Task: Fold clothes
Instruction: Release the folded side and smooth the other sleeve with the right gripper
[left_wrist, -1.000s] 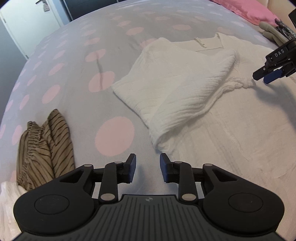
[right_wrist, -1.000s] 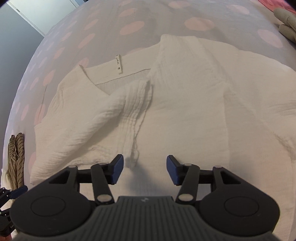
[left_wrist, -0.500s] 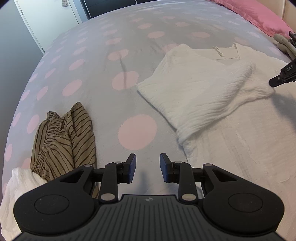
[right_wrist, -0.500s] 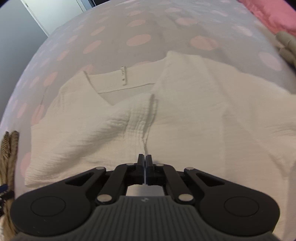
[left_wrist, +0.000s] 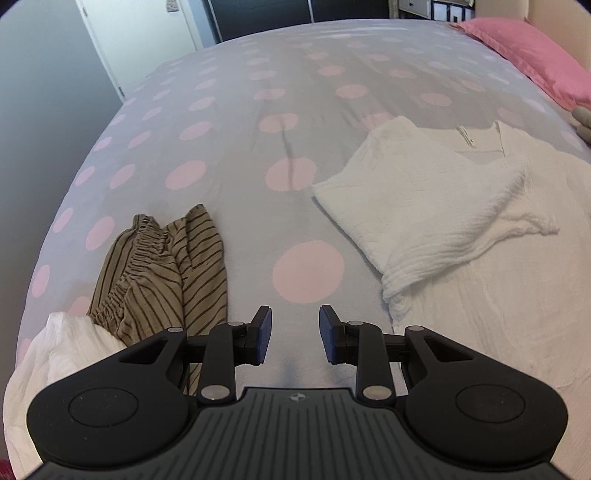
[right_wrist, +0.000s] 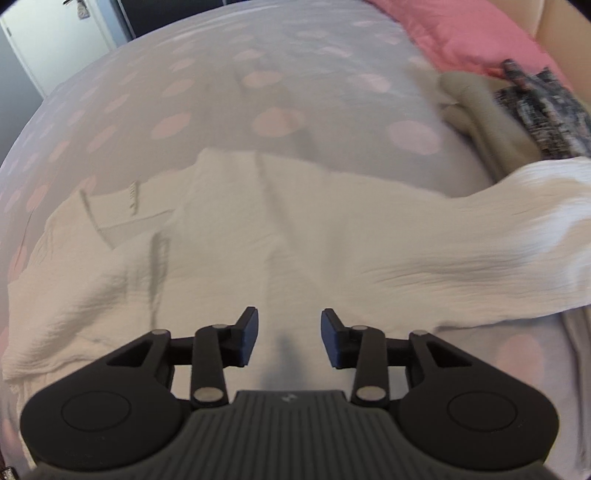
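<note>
White crinkled cotton top is light and limp, so with both tongs, left gripper and right gripper, gaping empty, you should pinch the unfolded sleeve at its cuff.

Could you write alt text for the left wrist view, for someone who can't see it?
An open left gripper hovers over a polka-dot bedspread, holding nothing. A white top, one sleeve folded in, lies right; striped brown shorts lie left.

Blurred, perhaps patterned garment
</note>
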